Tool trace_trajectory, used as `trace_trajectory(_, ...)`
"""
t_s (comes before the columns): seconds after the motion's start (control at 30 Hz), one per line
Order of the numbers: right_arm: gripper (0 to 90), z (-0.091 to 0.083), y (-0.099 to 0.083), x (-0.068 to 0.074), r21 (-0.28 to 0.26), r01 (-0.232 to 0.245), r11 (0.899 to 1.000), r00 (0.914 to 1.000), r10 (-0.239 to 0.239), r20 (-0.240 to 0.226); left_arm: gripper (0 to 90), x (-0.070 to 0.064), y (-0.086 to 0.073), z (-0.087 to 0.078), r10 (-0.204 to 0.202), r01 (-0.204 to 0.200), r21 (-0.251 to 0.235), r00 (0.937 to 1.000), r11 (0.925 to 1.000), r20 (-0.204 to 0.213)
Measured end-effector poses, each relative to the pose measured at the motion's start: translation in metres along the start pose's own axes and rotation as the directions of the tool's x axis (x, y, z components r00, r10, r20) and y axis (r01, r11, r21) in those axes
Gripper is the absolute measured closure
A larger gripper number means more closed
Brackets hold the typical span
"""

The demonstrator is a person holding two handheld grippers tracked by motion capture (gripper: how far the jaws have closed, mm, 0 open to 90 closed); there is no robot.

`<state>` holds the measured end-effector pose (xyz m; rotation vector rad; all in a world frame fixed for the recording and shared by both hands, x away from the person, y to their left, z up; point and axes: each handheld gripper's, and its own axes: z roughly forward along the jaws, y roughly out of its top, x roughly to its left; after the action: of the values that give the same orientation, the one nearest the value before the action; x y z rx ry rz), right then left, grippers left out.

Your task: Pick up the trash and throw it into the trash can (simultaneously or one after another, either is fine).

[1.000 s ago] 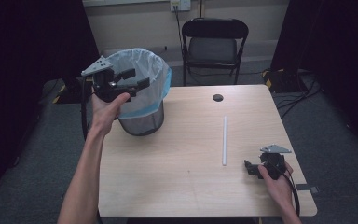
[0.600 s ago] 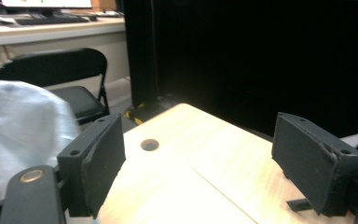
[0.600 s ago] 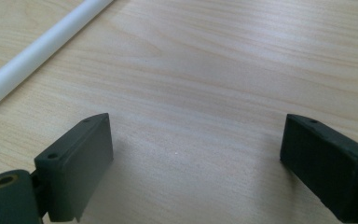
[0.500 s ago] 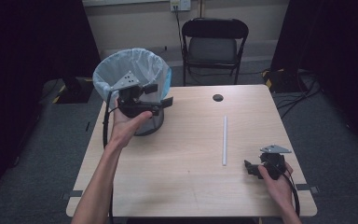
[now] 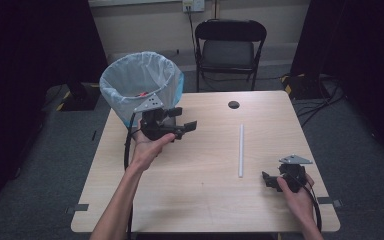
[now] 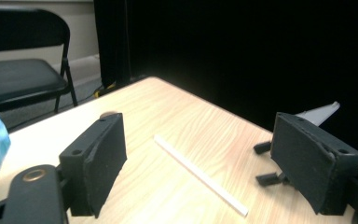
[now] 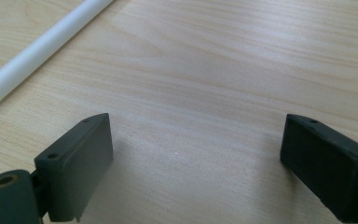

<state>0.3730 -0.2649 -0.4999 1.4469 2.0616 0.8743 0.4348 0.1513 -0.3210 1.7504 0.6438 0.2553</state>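
So the wooden table (image 5: pixel 205 200) is the biggest thing here and I'll place everything off the white rod (image 5: pixel 240 150) lying on it. The rod sits flat on the right half of the tabletop, running front to back, nothing touching it

Behind the rod, past the far edge of the table, there's a black folding chair (image 5: pixel 230 47). Well to the rod's left, at the far left corner of the table, is a bin lined with a pale blue bag (image 5: pixel 140 82), with something small and red down inside it, too small to make out

The left gripper (image 5: pixel 182 127) is held up above the table just in front of that bin, well to the left of the rod, jaws pointing across toward it. In the left gripper view the two black jaws are spread wide with nothing between them, and the rod (image 6: pixel 200 175) lies on the wood out ahead in the gap

The right gripper (image 5: pixel 270 181) is low at the near right of the table, just right of the rod's near end and a bit closer to the person. Jaws spread wide there too, hovering right over bare wood, with the end of the rod (image 7: pixel 42 49) off at the upper left of the right gripper view, not touching

Smallest bit: a dark round hole (image 5: pixel 234 104) in the tabletop just beyond the rod's far end
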Motion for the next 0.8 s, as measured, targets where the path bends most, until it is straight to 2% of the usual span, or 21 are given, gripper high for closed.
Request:
trace_trajectory(0.13, 8.5, 0.000, 0.000, 0.000, 0.001, -0.001, 1.000, 1.0000, 0.001, 0.000, 17.8, -0.002, -0.010, 0.007, -0.001, 0.001, 0.034, 1.0000, 0.9994, 0.002)
trace_trajectory(0.33, 8.5, 0.000, 0.000, 0.000, 0.000, 0.000, 1.000, 1.0000, 0.000, 0.000, 18.1, -0.010, -0.023, 0.018, 0.003, -0.003, 0.059, 1.0000, 0.9983, 0.005)
trace_trajectory(0.5, 8.5, 0.000, 0.000, 0.000, 0.000, 0.000, 1.000, 1.0000, 0.000, 0.000, 18.0, -0.016, -0.029, 0.024, -0.005, 0.004, 0.060, 0.9999, 0.9982, 0.015)
trace_trajectory(0.63, 8.5, 0.000, 0.000, 0.000, 0.000, 0.000, 1.000, 1.0000, 0.000, 0.000, 18.1, -0.023, -0.036, 0.035, -0.001, -0.002, 0.073, 0.9992, 0.9973, 0.040)
trace_trajectory(0.67, 8.5, 0.000, 0.000, 0.000, 0.000, 0.000, 1.000, 1.0000, 0.000, 0.000, 18.1, -0.025, -0.038, 0.041, -0.023, 0.019, 0.080, 0.9980, 0.9966, 0.059)
trace_trajectory(0.8, 8.5, 0.000, 0.000, 0.000, 0.000, 0.000, 1.000, 1.0000, 0.000, 0.000, 18.1, -0.030, -0.043, 0.049, -0.021, 0.015, 0.087, 0.9974, 0.9961, 0.069)
